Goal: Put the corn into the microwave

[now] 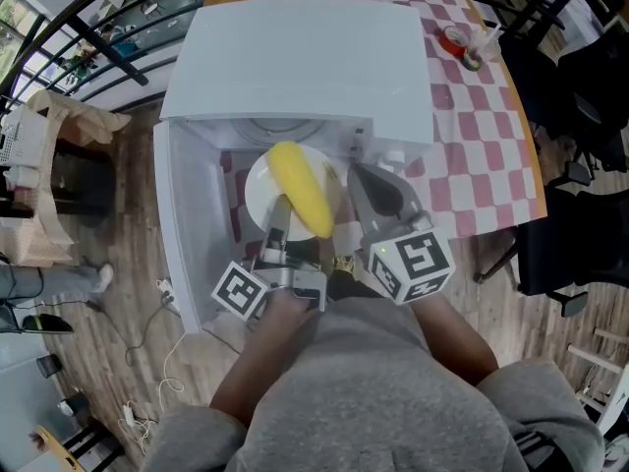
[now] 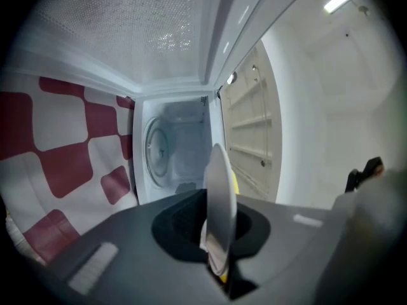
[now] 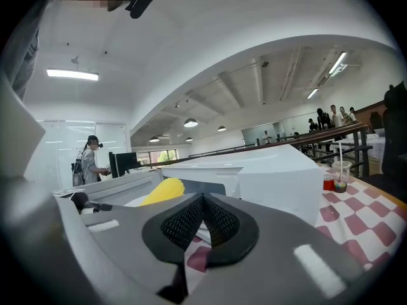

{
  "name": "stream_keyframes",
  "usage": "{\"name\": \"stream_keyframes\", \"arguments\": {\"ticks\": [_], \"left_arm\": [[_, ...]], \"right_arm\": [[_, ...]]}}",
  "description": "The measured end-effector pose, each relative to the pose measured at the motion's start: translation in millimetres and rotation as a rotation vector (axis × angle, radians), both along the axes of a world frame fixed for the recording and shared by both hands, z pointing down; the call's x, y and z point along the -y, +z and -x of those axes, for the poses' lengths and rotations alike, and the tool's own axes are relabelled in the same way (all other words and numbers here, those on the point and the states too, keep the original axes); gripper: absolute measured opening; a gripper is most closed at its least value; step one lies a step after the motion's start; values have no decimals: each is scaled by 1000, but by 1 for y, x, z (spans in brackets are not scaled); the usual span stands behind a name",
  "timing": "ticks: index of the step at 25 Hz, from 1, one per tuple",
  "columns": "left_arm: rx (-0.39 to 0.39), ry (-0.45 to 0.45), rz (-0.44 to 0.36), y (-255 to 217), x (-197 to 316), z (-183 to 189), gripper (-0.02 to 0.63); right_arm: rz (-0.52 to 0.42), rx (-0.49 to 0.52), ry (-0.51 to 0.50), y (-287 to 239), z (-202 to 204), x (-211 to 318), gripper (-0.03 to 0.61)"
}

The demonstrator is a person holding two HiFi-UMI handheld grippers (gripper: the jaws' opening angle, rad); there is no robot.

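A yellow corn cob (image 1: 300,200) lies on a white plate (image 1: 257,190) in front of the open white microwave (image 1: 305,57). My left gripper (image 1: 278,222) is shut on the plate's near rim. In the left gripper view the plate (image 2: 219,196) stands edge-on between the jaws of the left gripper (image 2: 213,224), with the microwave's cavity and glass turntable (image 2: 156,151) straight ahead. My right gripper (image 1: 362,177) hangs just right of the plate, shut and empty. The right gripper view shows the right gripper (image 3: 203,224) with its pads together, the corn (image 3: 164,190) to its left and the microwave (image 3: 267,173) behind.
The microwave door (image 1: 187,234) swings open to the left. The red-checked tablecloth (image 1: 472,146) carries a cup with a straw (image 1: 484,42) and a red tape roll (image 1: 454,39) at the far right. Black chairs (image 1: 580,116) stand on the right, and a cardboard box (image 1: 59,165) on the left.
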State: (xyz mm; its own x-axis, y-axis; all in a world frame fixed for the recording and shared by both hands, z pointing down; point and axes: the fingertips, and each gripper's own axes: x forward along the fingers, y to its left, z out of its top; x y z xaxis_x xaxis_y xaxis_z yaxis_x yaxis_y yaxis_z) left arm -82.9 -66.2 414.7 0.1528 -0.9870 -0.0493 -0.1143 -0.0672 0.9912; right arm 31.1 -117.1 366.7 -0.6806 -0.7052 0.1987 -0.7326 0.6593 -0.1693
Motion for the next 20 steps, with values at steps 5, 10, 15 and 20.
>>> {"name": "stream_keyframes", "arguments": {"ticks": [5, 10, 15, 20], "left_arm": [[11, -42, 17, 6, 7, 7, 12], [13, -63, 20, 10, 13, 8, 14], [-8, -74, 33, 14, 22, 13, 12], [-6, -64, 51, 19, 31, 23, 12]], "right_arm": [[5, 21, -51, 0, 11, 2, -2], [8, 33, -84, 2, 15, 5, -2], [9, 41, -78, 0, 17, 13, -2], [8, 40, -64, -3, 23, 19, -2]]}}
